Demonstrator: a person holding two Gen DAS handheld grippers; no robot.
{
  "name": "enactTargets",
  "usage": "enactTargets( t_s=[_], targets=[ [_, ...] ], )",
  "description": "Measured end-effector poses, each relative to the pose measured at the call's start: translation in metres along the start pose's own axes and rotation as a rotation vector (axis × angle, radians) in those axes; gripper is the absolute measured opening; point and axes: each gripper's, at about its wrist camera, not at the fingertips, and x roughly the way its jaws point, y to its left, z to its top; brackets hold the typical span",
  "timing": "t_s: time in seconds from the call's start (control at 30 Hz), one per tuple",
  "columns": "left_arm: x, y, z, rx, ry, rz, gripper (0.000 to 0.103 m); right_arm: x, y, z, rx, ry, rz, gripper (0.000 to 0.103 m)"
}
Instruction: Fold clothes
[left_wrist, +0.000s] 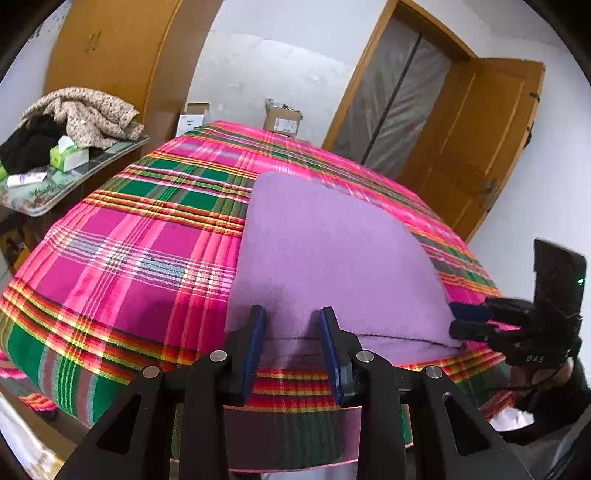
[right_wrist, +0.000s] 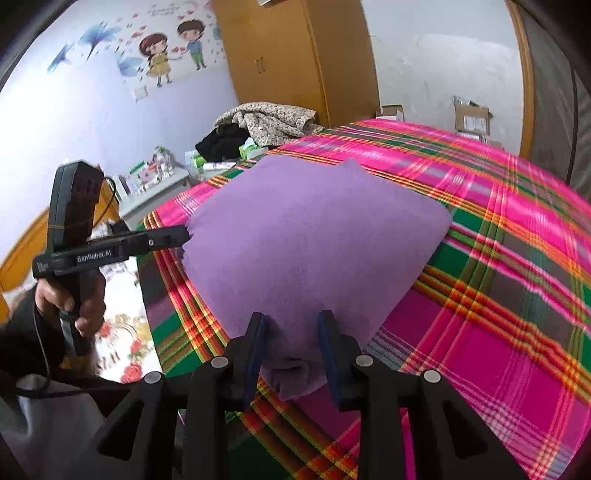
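A folded purple garment (left_wrist: 325, 251) (right_wrist: 306, 240) lies flat on the pink-and-green plaid bed cover (left_wrist: 129, 240) (right_wrist: 498, 295). My left gripper (left_wrist: 291, 314) is open, its blue-padded fingers straddling the garment's near folded edge. In the right wrist view the left gripper (right_wrist: 184, 234) touches the garment's left edge, held by a hand (right_wrist: 81, 302). My right gripper (right_wrist: 291, 317) is open too, with the garment's bunched near corner lying between its fingers. From the left wrist view the right gripper (left_wrist: 456, 321) sits at the garment's right corner.
A side table (left_wrist: 44, 199) left of the bed carries a pile of clothes (left_wrist: 81, 110) and a tissue box (left_wrist: 68, 155). Cardboard boxes (left_wrist: 280, 122) stand beyond the bed's far edge. A wooden door (left_wrist: 480, 147) is at the right, a wardrobe (right_wrist: 295, 55) behind.
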Motion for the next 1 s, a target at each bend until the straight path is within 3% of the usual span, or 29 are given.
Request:
enactTargets(
  t_s=[0.3,0.53,0.87,1.0],
  targets=[
    [-0.001,-0.004,0.020,0.009,-0.038,0.033,0.032,-0.005,-0.008,0.004,0.060,-0.018,0.011,0.029],
    [0.014,-0.005,0.019,0.002,-0.002,0.061,0.032,-0.005,-0.018,0.003,0.104,-0.024,0.041,0.029],
    [0.029,-0.017,0.046,0.012,0.012,0.129,0.032,-0.014,-0.030,0.026,0.146,-0.104,0.024,0.029],
    [0.041,-0.018,0.049,0.017,0.038,0.154,0.032,0.001,-0.034,0.028,0.155,-0.056,0.008,0.029]
  ],
)
